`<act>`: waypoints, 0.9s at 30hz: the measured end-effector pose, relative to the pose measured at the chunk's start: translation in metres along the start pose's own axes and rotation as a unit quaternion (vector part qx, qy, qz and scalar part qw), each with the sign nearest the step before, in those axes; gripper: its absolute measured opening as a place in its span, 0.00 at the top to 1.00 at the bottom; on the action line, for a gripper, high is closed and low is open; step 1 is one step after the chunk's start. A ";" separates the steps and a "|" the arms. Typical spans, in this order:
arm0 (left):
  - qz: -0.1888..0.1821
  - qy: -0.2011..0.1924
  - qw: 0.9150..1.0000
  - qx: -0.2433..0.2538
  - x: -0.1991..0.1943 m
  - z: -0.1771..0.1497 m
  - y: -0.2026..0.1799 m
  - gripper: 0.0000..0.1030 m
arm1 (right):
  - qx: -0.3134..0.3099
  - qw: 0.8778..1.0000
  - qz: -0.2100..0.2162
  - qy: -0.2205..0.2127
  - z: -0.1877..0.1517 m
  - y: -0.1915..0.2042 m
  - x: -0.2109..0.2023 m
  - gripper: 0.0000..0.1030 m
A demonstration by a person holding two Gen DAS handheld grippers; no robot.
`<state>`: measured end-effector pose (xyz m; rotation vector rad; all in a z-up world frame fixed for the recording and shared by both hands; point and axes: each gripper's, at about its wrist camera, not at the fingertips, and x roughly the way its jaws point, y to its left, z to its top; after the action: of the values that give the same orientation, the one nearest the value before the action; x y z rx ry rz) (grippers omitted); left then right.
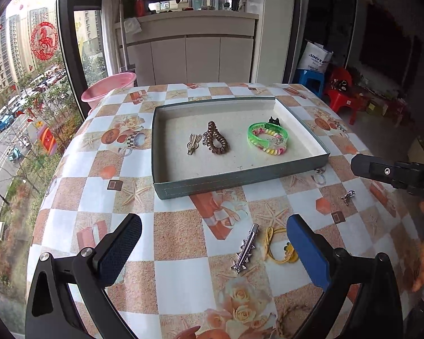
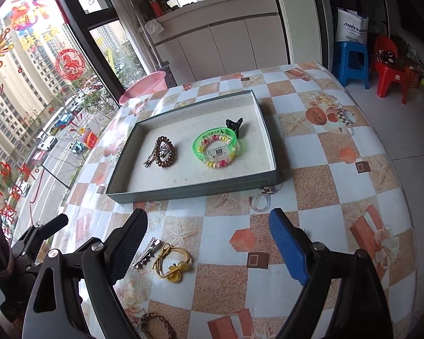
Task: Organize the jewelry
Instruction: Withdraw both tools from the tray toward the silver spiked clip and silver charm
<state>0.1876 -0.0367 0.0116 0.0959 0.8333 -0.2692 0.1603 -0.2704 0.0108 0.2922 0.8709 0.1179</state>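
A grey tray (image 1: 234, 182) (image 2: 200, 192) on the patterned table holds a brown coil hair tie (image 1: 216, 139) (image 2: 164, 152), a gold clip (image 1: 193, 143), a green bangle (image 1: 267, 135) (image 2: 214, 144), a pastel bead bracelet (image 1: 271, 149) and a black claw clip (image 2: 234, 124). On the table lie a silver spiked clip (image 1: 246, 250) (image 2: 145, 254), a yellow hair tie (image 1: 278, 247) (image 2: 172, 262), a small silver piece (image 1: 348, 196) and a braided brown bracelet (image 2: 155, 323). My left gripper (image 1: 213, 250) is open, empty, just above the silver clip. My right gripper (image 2: 209, 247) is open, empty, right of the yellow tie.
A pink basin (image 1: 108, 87) (image 2: 144, 86) sits past the table's far left corner by the window. Blue (image 2: 352, 63) and red (image 2: 390, 67) stools stand on the floor at right. The right gripper's body (image 1: 395, 173) shows in the left wrist view.
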 end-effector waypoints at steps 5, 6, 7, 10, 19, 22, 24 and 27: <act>0.000 0.024 1.000 0.002 0.005 -0.022 0.002 0.00 | -0.001 1.000 -0.001 0.019 -0.020 -0.002 -0.006 0.13; 0.002 0.029 1.000 0.001 0.008 -0.026 0.003 0.00 | -0.001 1.000 -0.002 0.024 -0.024 -0.003 -0.007 0.13; 0.007 0.035 0.999 -0.002 0.010 -0.030 0.004 0.00 | 0.001 1.000 -0.003 0.028 -0.029 -0.004 -0.007 0.13; 0.010 0.050 0.999 -0.010 0.016 -0.041 0.007 0.00 | 0.005 0.999 -0.005 0.042 -0.042 -0.009 -0.006 0.13; 0.027 0.056 0.998 0.014 0.032 -0.056 0.005 0.00 | 0.002 0.996 -0.041 0.076 -0.077 -0.034 -0.001 0.13; 0.022 0.062 0.998 0.019 0.038 -0.056 0.002 0.00 | 0.013 0.995 -0.052 0.082 -0.080 -0.046 0.000 0.13; 0.018 0.066 0.997 0.021 0.043 -0.056 0.000 0.00 | 0.023 0.994 -0.060 0.085 -0.080 -0.052 0.003 0.13; 0.020 0.071 0.997 0.025 0.049 -0.055 -0.003 0.00 | 0.028 0.994 -0.065 0.085 -0.078 -0.058 0.007 0.13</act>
<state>0.1787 -0.0386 -0.0619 0.1796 0.9655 -0.2477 0.1041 -0.3081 -0.0586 0.2798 1.0601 -0.0031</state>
